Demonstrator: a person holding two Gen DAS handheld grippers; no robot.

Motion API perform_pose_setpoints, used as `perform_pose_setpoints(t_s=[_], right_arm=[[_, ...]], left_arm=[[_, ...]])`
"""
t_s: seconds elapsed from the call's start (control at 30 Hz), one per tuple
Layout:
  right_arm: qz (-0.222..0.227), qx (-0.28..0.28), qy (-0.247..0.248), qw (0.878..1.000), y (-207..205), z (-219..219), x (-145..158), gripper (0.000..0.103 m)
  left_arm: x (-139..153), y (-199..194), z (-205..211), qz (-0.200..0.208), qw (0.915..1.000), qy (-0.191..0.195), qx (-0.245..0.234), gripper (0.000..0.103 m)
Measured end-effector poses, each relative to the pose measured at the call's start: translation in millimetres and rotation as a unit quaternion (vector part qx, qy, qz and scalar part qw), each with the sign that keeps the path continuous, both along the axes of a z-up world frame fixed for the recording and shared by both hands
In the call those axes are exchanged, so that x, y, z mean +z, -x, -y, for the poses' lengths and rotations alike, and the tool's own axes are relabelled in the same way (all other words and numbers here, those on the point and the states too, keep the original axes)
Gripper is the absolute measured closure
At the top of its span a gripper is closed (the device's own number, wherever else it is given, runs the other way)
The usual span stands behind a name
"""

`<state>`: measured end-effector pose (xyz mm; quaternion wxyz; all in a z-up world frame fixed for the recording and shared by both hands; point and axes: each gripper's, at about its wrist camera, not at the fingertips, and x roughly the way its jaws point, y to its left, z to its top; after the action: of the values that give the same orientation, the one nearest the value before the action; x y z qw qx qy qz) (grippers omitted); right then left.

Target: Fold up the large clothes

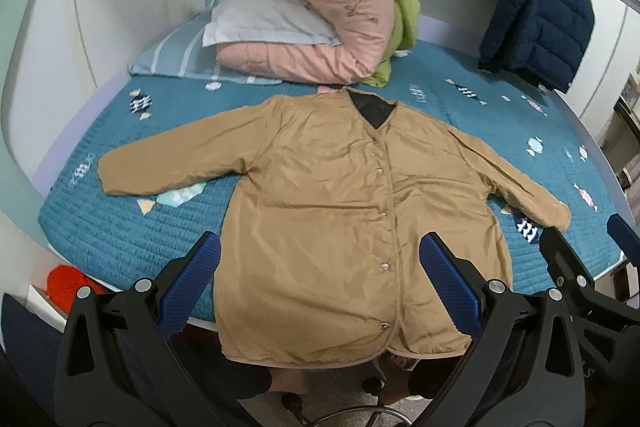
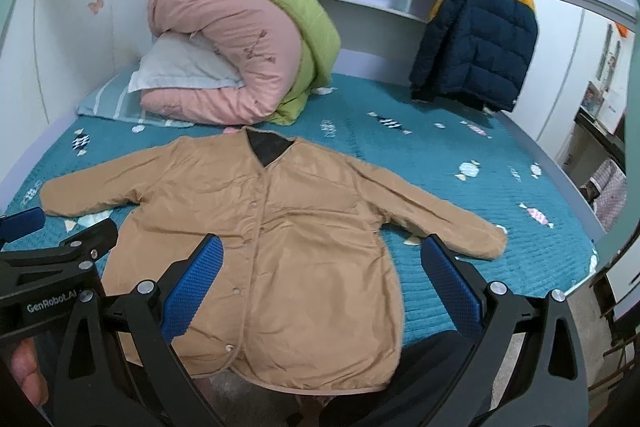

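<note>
Tan jacket (image 1: 320, 219) lies spread flat, front up, on the teal bedspread (image 1: 120, 239), hem overhanging its near edge. I judge it light, soft, slippery; I would grip a sleeve cuff. Left gripper (image 1: 320, 283) and right gripper (image 2: 322, 285) hover above the hem, jaws apart, empty.

Tan jacket (image 1: 320, 211), thin and slightly crinkled, collarless V-neck showing dark lining. Lies flat, front up, spread on the bed (image 1: 120, 227), neck toward the far side. Snapped shut down the front, a row of small snaps along the placket. Both sleeves stretched outward and angled a little toward the hem. Hem hangs over the near bed edge, gently gathered.
</note>
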<state>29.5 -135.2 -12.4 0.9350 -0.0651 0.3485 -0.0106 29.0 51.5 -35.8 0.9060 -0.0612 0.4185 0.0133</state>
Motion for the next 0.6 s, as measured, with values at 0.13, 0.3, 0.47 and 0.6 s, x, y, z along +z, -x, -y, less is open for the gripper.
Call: perform_pose_setpoints(t_s=[0.13, 0.3, 0.47, 0.6], right_arm=[[-0.035, 0.023, -0.012, 0.999, -17.2, -17.2, -12.8, 0.007], [-0.067, 0.058, -0.027, 0.996, -41.2, -46.8, -24.7, 0.007], [-0.098, 0.089, -0.039, 0.991, -73.9, -76.1, -33.5, 0.011], [-0.104, 0.109, -0.024, 0.988, -105.6, -104.3, -42.0, 0.020]], left_arm=[[-12.6, -9.0, -21.8, -0.018, 0.9995, 0.009, 0.023, 0.004], [-31.0, -18.4, -59.8, -0.045, 0.9969, 0.030, 0.057, 0.004], [-49.4, -27.6, -106.8, -0.066, 0.9905, 0.061, 0.105, 0.004], [-66.4, -37.3, -149.1, -0.085, 0.9826, 0.081, 0.144, 0.004]])
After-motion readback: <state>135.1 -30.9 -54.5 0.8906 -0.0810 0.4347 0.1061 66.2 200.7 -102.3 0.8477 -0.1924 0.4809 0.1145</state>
